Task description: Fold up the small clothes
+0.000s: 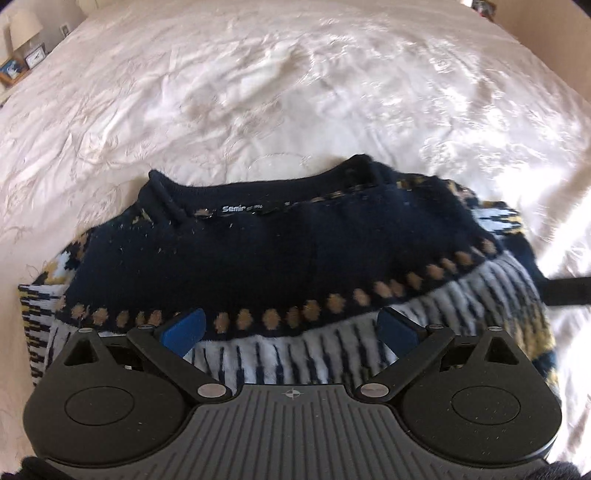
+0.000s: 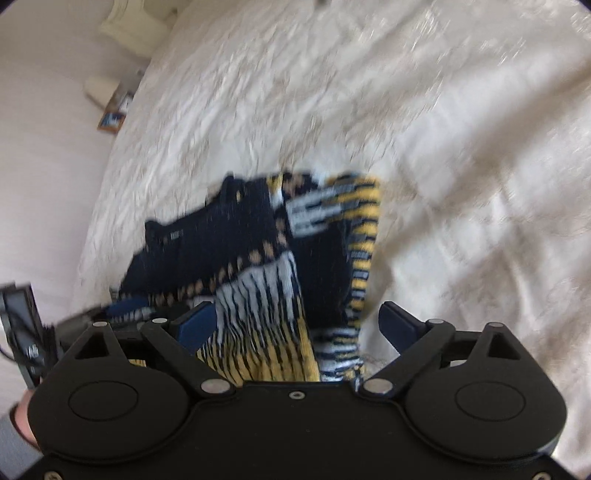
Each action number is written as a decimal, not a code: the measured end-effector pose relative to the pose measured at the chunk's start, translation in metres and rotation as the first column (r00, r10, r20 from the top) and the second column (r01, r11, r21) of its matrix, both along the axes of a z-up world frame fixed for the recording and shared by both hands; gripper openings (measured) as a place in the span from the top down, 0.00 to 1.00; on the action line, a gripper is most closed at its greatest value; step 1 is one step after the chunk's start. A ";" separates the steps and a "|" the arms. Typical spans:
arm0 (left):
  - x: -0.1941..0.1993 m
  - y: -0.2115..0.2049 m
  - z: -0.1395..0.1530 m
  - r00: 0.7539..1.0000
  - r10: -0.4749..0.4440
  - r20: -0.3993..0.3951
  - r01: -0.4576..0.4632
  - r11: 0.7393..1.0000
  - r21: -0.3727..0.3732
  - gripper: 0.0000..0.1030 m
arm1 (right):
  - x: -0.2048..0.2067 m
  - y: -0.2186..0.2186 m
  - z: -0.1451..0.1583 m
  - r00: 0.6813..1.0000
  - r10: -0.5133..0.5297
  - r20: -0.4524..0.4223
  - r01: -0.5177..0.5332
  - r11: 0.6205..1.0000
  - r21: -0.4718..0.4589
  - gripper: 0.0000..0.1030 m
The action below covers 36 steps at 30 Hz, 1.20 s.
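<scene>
Nearest the left wrist camera, the left tongs (image 1: 290,325) stand wide apart over the sweater (image 1: 280,251), their blue fingers (image 1: 184,326) clear of the knit. Seen from the right wrist camera, the right tongs (image 2: 301,325) are likewise spread wide, with the sweater's (image 2: 266,280) yellow and white patterned edge lying loose between them, not pinched. Beyond both, the navy sweater lies folded on the bed (image 1: 295,92), neck label up, collar farthest away. Past the white bedspread, a lamp (image 1: 24,27) stands at the far left.
</scene>
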<state>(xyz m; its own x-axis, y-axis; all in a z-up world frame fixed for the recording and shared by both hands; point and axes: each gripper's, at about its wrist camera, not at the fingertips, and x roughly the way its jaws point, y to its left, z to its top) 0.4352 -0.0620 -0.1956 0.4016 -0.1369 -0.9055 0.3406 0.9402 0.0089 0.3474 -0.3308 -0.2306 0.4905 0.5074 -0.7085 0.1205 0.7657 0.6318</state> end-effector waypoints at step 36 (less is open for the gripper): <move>0.024 0.019 -0.016 1.000 0.021 -0.014 -0.021 1.000 0.006 0.07 | 0.001 0.040 0.027 0.999 -0.023 -0.032 0.023 1.000 -0.002 0.69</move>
